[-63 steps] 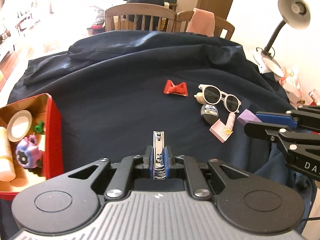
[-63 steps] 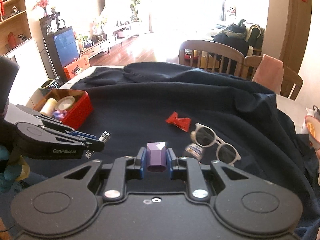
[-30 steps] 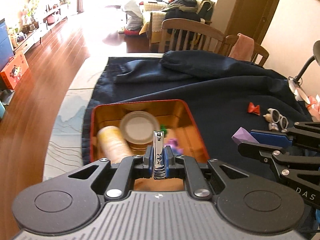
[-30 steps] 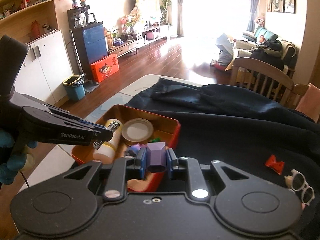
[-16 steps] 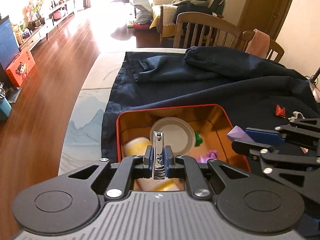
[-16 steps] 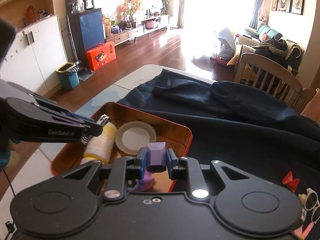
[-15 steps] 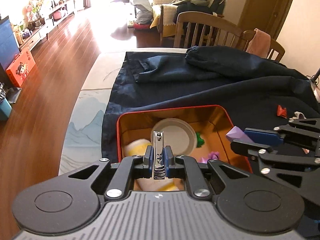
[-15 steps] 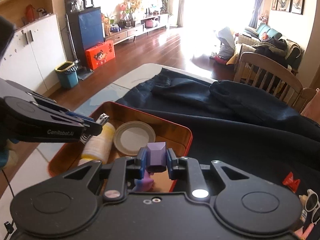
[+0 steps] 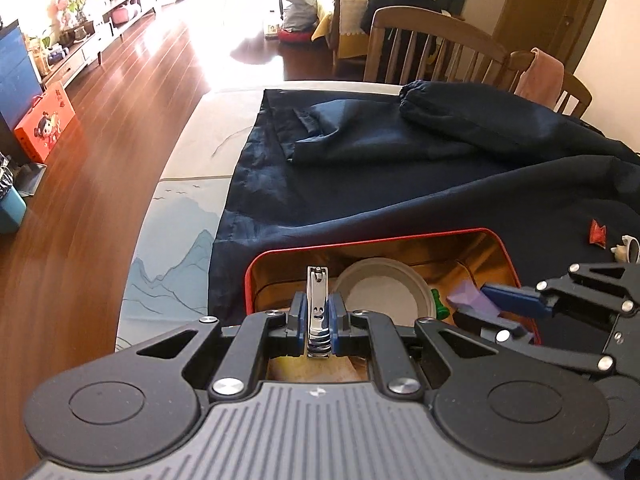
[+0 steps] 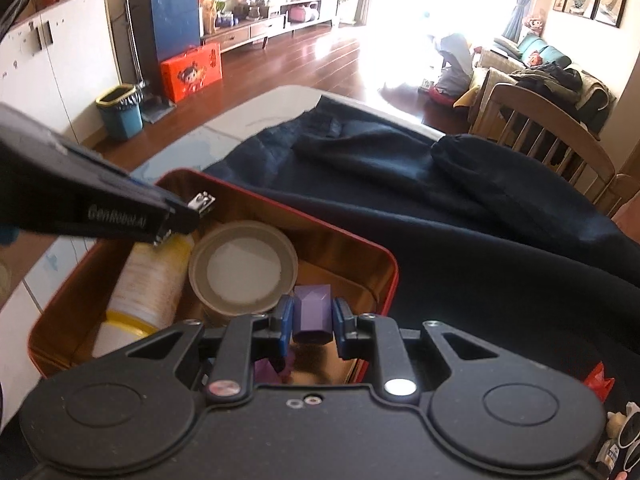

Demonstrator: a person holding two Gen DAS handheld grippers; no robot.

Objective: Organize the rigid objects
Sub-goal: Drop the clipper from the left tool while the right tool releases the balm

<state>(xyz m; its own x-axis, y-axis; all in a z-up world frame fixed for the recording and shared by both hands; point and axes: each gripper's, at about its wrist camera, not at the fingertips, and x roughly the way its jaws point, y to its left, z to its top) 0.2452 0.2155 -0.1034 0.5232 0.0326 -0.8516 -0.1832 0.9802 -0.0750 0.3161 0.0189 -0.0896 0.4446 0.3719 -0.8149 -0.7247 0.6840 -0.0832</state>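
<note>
Red-rimmed tin box [image 10: 394, 276] sits on the table [image 9: 180, 196], partly on the dark blue cloth [image 9: 400, 184], close to the table's left edge. Its gold interior holds a round lid [image 10: 244, 266], a cream-and-yellow bottle [image 10: 148, 284] lying on its side along the left wall, and a small green piece [image 9: 439, 304].

Left claw [image 9: 318, 312] is pinched on a steel nail clipper [image 9: 317, 300], held lengthwise between the blue pads [image 9: 297, 312]. The clipper hangs over the box's left half, above the bottle's upper end and beside the lid.

Right claw [image 10: 312, 320] is clamped on a purple faceted block [image 10: 312, 312], positioned over the box's near right portion, just inside the right wall. Both claws are close together above the box interior.

Open cloth lies beyond the far rim. To the right, a red bow-shaped piece [image 9: 597, 233] and white sunglasses [image 10: 628, 436] rest on the cloth, well apart from the box. Bare table surface shows left of the cloth's edge.
</note>
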